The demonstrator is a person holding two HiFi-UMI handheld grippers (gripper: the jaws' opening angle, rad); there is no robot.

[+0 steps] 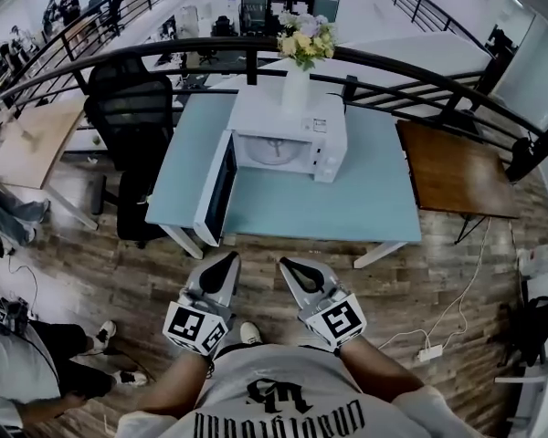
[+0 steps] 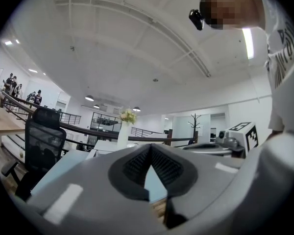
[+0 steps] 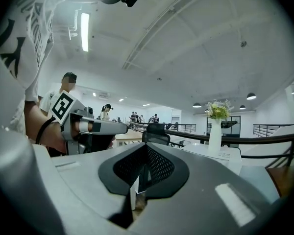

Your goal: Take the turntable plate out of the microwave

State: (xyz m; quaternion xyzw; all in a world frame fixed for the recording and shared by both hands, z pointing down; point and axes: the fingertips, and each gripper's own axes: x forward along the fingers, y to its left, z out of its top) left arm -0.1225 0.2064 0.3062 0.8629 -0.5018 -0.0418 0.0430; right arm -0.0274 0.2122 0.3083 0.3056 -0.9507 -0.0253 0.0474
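left gripper (image 1: 232,257): jaws shut, empty | right gripper (image 1: 284,264): jaws shut, empty | microwave (image 1: 297,126) open, turntable plate (image 1: 276,151) inside

The head view is bright and evenly lit from overhead and fairly sharp in the middle, with only soft shadow on the floor (image 1: 283,252) below the desk (image 1: 329,208). Its wide lens bows the railing (image 1: 164,51) into an arc, and the corners darken. Both gripper views sit inside a round black border and bend strongly toward it, a ceiling light strip (image 2: 247,43) glares white in the left one and one (image 3: 85,32) in the right, and the left claw (image 2: 150,151) and right claw (image 3: 147,151) loom soft and out of focus while the room behind looks clearer.
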